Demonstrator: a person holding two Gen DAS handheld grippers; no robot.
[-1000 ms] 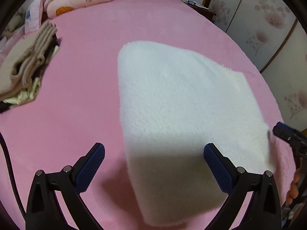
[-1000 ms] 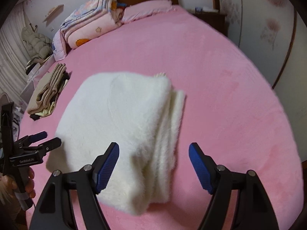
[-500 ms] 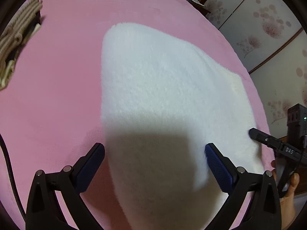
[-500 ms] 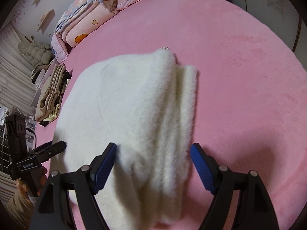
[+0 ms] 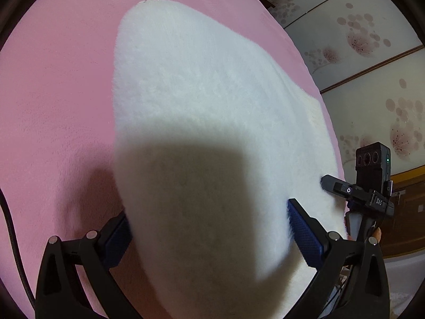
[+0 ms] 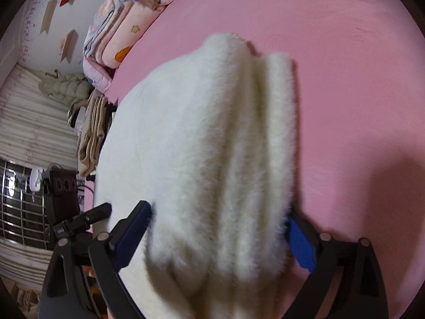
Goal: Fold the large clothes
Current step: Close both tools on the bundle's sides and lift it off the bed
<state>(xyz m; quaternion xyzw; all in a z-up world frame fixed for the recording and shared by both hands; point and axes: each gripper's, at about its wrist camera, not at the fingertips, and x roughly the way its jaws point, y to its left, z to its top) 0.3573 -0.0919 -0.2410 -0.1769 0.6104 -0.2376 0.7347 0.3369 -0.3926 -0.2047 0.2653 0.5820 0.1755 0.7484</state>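
A thick white fluffy garment lies folded on the pink bed; its stacked folded layers show along the right side in the right wrist view. My left gripper is open and tipped down over the garment's near edge, one blue pad on each side of it. My right gripper straddles the near right corner with its jaws opening and the fluffy layers between them, the pads not pressing. Each gripper also appears in the other's view: the right gripper and the left gripper.
Folded pink quilts are stacked at the head of the bed. A pile of beige folded clothes lies at the bed's left edge, with a puffy jacket beyond. Flowered wardrobe doors stand along the bed's right side.
Both grippers have sunk and tipped down toward the garment's near edge, which now fills the space between their jaws. The right jaws have spread wider.
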